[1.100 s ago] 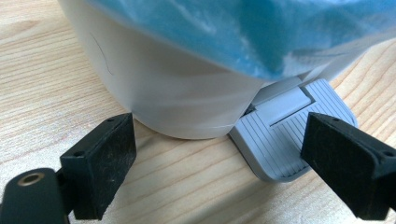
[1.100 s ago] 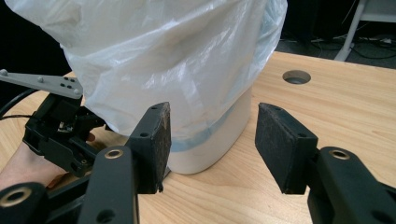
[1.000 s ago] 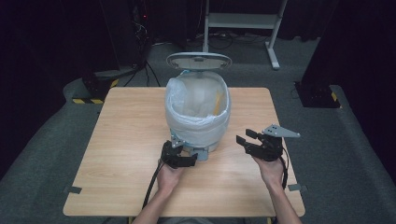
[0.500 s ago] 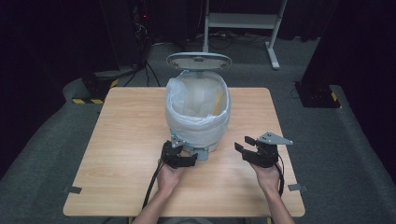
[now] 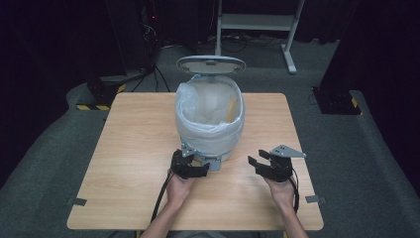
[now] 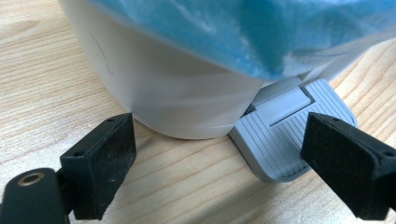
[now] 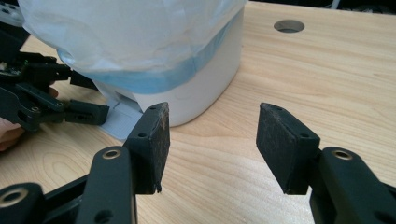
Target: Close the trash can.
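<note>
Grippers at bench (image 5: pixel 124 198) near edge: left gripper (image 5: pixel 194 170), fingers spread, one on the bin's grey pedal (image 6: pixel 285 140), likely keeping lid (image 5: pixel 210 64) raised; right gripper (image 5: pixel 257 163), fingers spread, empty. Lined pedal bin (image 5: pixel 210 126) mid-bench.

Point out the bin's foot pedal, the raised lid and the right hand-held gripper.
foot pedal (image 6: pixel 285 149): left gripper view, on its ribbed grey tread.
raised lid (image 5: pixel 211 64): high view, middle of the lid's underside.
right hand-held gripper (image 7: pixel 212 140): right gripper view, midway between its open jaws.
</note>
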